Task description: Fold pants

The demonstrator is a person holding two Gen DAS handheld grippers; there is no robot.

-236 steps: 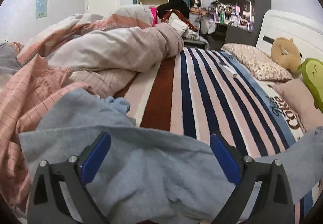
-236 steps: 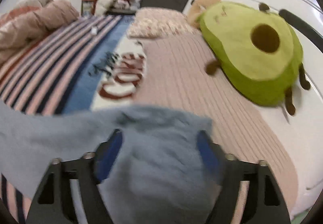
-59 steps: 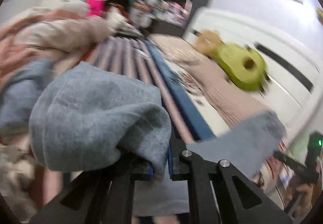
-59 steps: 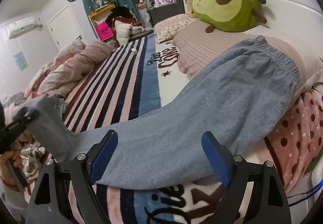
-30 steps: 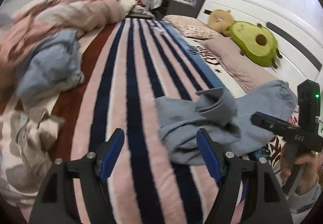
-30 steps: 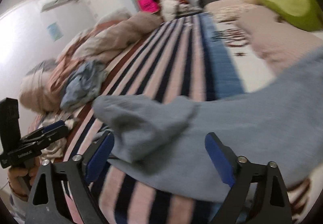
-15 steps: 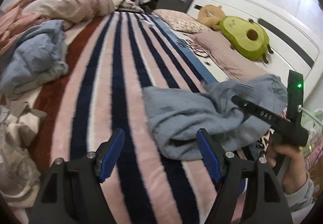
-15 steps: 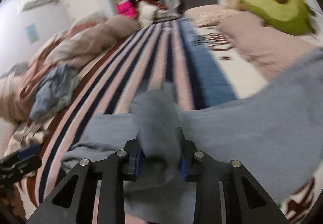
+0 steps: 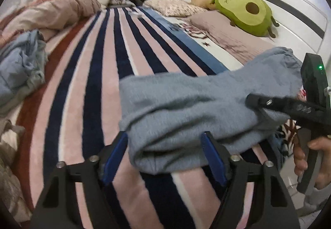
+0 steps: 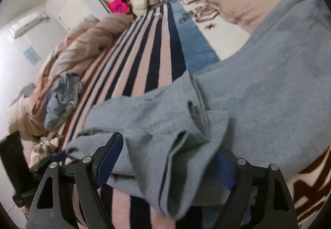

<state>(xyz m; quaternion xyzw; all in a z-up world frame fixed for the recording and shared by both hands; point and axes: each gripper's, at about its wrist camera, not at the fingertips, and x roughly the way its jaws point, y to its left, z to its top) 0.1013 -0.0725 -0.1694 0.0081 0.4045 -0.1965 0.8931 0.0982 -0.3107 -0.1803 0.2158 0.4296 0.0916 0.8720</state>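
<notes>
Here, both grippers [image 9: 164, 156] angled onto pants [image 9: 186, 105].

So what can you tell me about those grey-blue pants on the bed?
The pants look like soft, fleecy grey-blue fabric with a gathered elastic waistband toward the headboard. They lie doubled over in a loose, rumpled fold on the striped blanket. Their near edge sits between the jaws of both grippers, unpinched; a cuff flops forward in the right wrist view.

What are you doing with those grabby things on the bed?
A person is folding grey-blue pants on a striped blanket, with a gripper in each hand. The pants lie bunched, one end doubled over. The left gripper is closing around the fold's near edge. The right gripper is opening, with the cloth between its jaws. An avocado plush sits by the headboard.
</notes>
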